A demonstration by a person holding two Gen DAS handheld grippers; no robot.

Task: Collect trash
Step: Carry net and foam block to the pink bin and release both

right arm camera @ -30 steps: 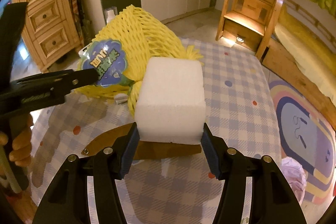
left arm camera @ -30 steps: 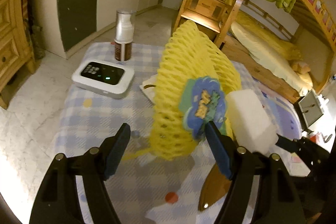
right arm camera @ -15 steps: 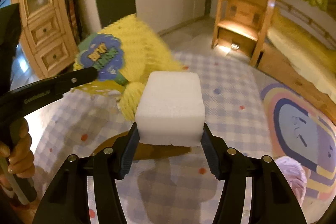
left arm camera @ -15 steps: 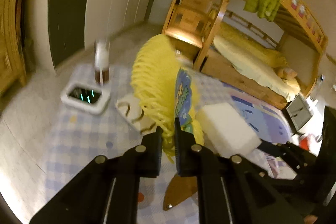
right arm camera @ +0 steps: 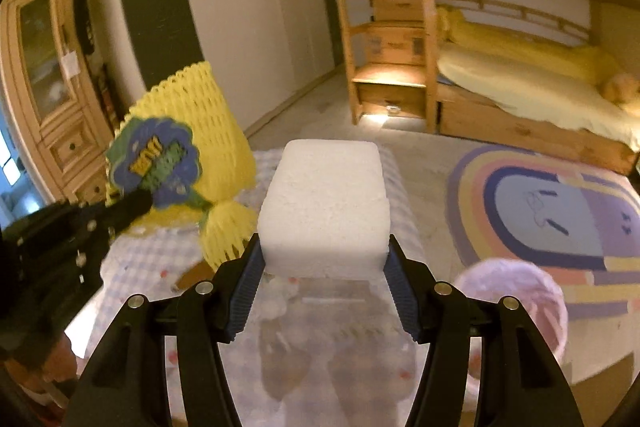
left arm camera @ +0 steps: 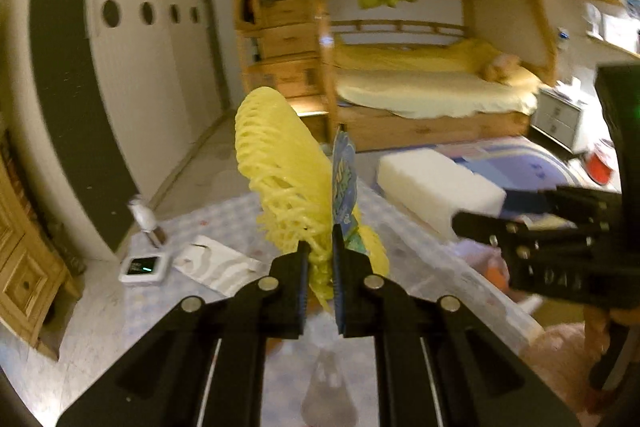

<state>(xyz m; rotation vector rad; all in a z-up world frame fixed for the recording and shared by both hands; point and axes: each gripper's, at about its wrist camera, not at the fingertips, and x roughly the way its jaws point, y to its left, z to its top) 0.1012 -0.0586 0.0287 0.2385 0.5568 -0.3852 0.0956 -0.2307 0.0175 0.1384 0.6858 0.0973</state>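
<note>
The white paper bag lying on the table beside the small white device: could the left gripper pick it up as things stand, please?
Probably not yet. The left gripper is shut on the yellow foam net, so it has no free jaws. The paper bag itself lies uncovered on the checked tablecloth, with nothing on top of it.

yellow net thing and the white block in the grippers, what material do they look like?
Yellow net: looks like expanded foam mesh, the fruit-sleeve kind. Matte, open lattice, bunched flat where the left gripper pinches it; a printed paper or card label hangs on it.

White block: probably polystyrene-type packing foam. Matte, finely grainy faces, rounded edges, keeps its shape between the right gripper pads. Sponge can't be ruled out.
</note>
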